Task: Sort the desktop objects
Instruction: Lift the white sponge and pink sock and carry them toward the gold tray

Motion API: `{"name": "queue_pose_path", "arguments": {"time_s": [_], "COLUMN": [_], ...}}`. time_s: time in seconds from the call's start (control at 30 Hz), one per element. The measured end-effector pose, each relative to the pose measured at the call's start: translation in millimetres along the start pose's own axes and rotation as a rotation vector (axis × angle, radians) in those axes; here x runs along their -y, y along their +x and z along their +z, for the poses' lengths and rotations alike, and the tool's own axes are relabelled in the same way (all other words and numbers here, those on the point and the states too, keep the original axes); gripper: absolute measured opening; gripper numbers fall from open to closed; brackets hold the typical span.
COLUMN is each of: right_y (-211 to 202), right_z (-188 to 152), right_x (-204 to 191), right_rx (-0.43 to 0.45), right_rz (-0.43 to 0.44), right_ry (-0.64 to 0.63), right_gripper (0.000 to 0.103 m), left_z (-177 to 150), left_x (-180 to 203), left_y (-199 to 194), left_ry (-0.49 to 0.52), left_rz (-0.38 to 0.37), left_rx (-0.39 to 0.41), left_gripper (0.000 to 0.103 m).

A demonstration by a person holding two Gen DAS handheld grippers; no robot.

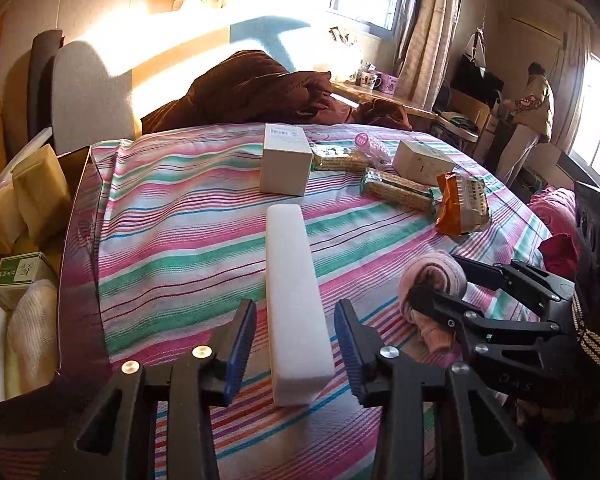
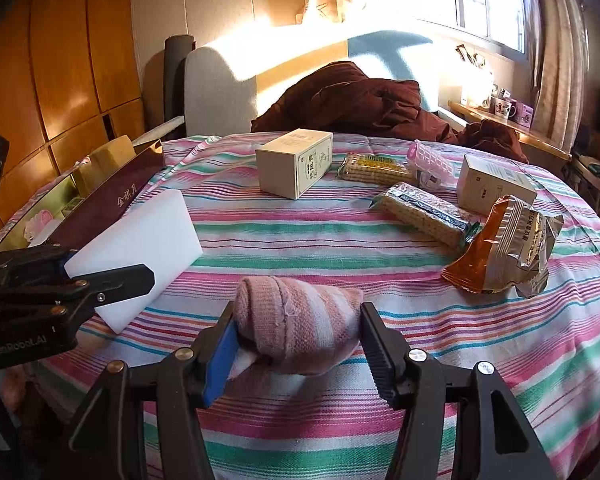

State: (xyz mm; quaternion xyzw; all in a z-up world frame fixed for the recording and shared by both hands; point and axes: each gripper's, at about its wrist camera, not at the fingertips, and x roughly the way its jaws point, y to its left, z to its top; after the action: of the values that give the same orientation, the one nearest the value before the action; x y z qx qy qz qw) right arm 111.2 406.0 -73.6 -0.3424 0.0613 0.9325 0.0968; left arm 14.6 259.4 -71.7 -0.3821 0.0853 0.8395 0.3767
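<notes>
- Sunlit bedroom with a bed under a striped pink, green and white cloth [image 2: 300, 236].
- Writing: the other tool seen at 9 o'clock in the right view reads "GenRobot.AI". A dark red box wall [image 2: 112, 196] at 10 o'clock carries gold Chinese letters.
- Counted: two pale card boxes [image 2: 296, 162] [image 2: 494, 188], two long cracker packs [image 2: 424, 210] [image 2: 374, 168], one shiny orange snack bag [image 2: 504, 246], at 12 to 2 o'clock.
- One long white foam block [image 1: 294, 300] lies between the left gripper [image 1: 296, 346] tongs, which stand apart, not touching it.
- One soft pink knitted rolled sock [image 2: 296, 324] sits between the right gripper [image 2: 296, 354] tongs, spread apart, the blue one touching it.
</notes>
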Motion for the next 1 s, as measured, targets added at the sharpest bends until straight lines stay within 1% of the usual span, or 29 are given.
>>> {"name": "queue_pose_path", "arguments": {"time_s": [0.03, 0.07, 0.13, 0.27, 0.3, 0.33, 0.4, 0.47, 0.6, 0.73, 0.87, 1.0], "right_y": [0.4, 0.5, 0.3, -0.9, -1.5, -2.1, -3.2, -3.9, -3.9, -3.0, -4.0, -4.2], "right_z": [-0.5, -1.1, -2.0, -2.1, -2.0, -2.0, -1.7, -1.2, -0.5, -0.4, -0.7, -0.6], "right_x": [-0.7, -1.4, -2.1, -0.2, 0.5, 1.1, 2.2, 3.0, 3.4, 4.9, 2.6, 2.1], "right_rx": [-0.001, 0.000, 0.006, 0.016, 0.018, 0.021, 0.025, 0.029, 0.030, 0.026, 0.038, 0.041], "right_rz": [-0.001, -0.006, -0.012, -0.014, -0.014, -0.013, -0.013, -0.014, -0.018, -0.022, -0.037, -0.041], "right_ry": [-0.001, -0.003, -0.002, 0.015, 0.019, 0.023, 0.031, 0.039, 0.045, 0.059, 0.046, 0.051], "right_gripper": [0.061, 0.061, 0.061, 0.063, 0.064, 0.067, 0.071, 0.071, 0.071, 0.074, 0.074, 0.076], "left_z": [-2.4, -5.0, -10.1, -10.9, -9.5, -7.7, -4.7, -2.1, 3.2, 4.0, 0.1, -1.9], "left_x": [-1.0, -1.8, -2.5, 0.8, 1.3, 1.8, 1.4, -0.4, -4.5, -0.1, 4.4, 5.4], "left_y": [2.1, 4.4, 7.9, 4.8, 3.1, 1.1, -1.9, -3.5, 2.2, 5.9, 14.5, 15.9], "left_ry": [-0.006, -0.012, -0.021, -0.018, -0.016, -0.013, -0.014, -0.025, -0.050, -0.038, -0.028, -0.027], "left_rz": [-0.002, -0.005, -0.007, -0.005, -0.004, -0.002, -0.010, -0.014, -0.032, -0.001, 0.009, 0.020], "left_rx": [-0.010, -0.020, -0.031, -0.012, -0.004, 0.006, 0.021, 0.032, 0.003, -0.001, -0.039, -0.040], "left_gripper": [0.031, 0.030, 0.030, 0.031, 0.036, 0.044, 0.052, 0.056, 0.057, 0.057, 0.057, 0.057]}}
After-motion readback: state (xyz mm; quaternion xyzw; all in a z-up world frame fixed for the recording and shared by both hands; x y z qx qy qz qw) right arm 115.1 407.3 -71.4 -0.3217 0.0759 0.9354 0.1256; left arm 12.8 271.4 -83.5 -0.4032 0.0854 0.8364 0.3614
